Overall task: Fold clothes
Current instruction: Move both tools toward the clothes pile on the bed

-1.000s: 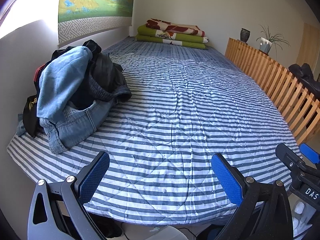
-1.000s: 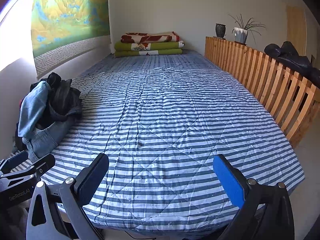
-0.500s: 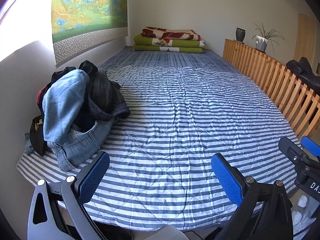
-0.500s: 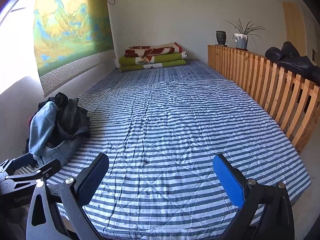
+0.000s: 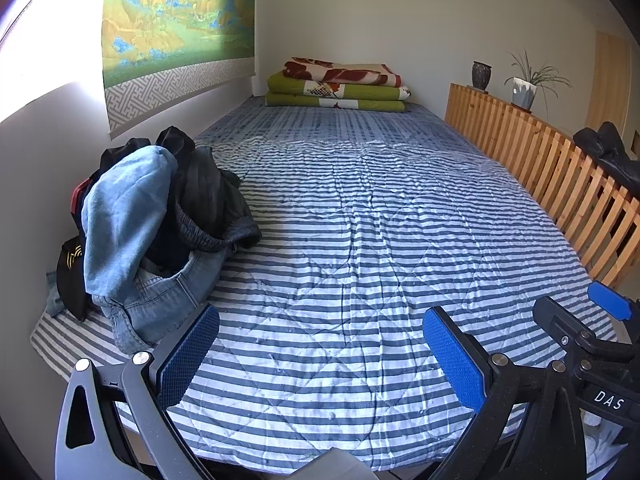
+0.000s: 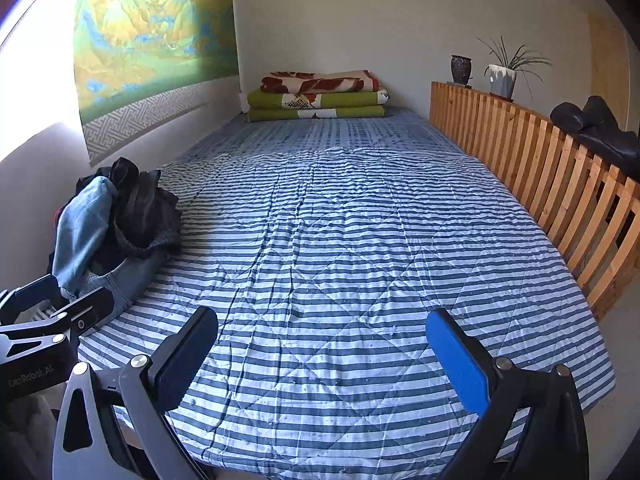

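1. I see the bed (image 5: pixel 360 240) filling most of both views, covered by a blue-and-white striped quilt (image 6: pixel 340 260) that lies flat with light creases.
2. A wooden slat rail (image 5: pixel 560 168) runs along the bed's edge from about 1 to 3 o'clock in my left view; a dark bundle (image 6: pixel 600 132) rests on top of it at 2 o'clock in my right view.
3. A landscape wall hanging (image 5: pixel 172 20) covers the wall at 10 to 11 o'clock.
4. The pile of clothes (image 5: pixel 152 224) sits at 9 o'clock in my left view, on the quilt against the wall: a light blue top draped over dark garments, with jeans underneath.
5. Folded blankets (image 5: pixel 336 88), green with a red-patterned one on top, are stacked at the far end at 12 o'clock.
6. My left tongs (image 5: pixel 320 356) hang over the near edge of the bed at 6 o'clock, jaws spread wide and holding nothing, just beside the jeans.
7. My right tongs (image 6: pixel 322 360) are likewise spread wide and empty, at 6 o'clock over the quilt, well apart from the clothes.
8. A potted plant (image 6: pixel 504 72) and a dark vase (image 6: pixel 460 69) stand on the rail's far end at 1 o'clock.
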`<state>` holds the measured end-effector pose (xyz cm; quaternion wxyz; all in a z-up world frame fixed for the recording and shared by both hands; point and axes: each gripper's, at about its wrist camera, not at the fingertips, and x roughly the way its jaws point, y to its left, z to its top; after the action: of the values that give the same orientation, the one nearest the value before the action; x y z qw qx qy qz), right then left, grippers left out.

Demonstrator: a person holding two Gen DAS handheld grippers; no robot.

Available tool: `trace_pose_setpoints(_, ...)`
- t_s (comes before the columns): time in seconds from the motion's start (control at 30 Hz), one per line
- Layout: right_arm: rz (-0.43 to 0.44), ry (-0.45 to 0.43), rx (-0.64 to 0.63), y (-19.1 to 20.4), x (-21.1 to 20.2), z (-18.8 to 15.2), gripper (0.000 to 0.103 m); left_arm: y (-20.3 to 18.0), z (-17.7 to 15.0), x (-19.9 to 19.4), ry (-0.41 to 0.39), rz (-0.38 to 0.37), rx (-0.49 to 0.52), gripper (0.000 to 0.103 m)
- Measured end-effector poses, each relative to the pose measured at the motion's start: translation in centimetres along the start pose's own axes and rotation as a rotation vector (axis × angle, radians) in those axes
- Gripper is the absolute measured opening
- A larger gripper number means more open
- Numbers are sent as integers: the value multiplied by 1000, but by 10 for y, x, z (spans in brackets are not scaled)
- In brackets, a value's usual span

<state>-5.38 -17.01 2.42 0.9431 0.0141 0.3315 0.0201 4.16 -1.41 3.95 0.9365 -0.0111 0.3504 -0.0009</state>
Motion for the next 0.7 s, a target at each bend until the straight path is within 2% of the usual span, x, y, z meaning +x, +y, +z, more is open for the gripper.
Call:
trace_pose_setpoints(0.27, 29, 18, -5, 8, 11, 10, 102, 16, 18, 10, -30, -10, -13, 103)
trace_pose_setpoints(0.47, 37, 44, -13, 21, 30, 18, 102, 29, 39, 19, -82, -18, 15, 103)
trace_pose_setpoints(0.6, 34, 42, -44, 34, 37, 31, 102, 36, 58, 24, -144, -32, 55, 103)
trace_pose_setpoints(0.7, 38, 40, -61, 43, 46, 44, 102, 51, 68, 33, -162, -29, 39, 103)
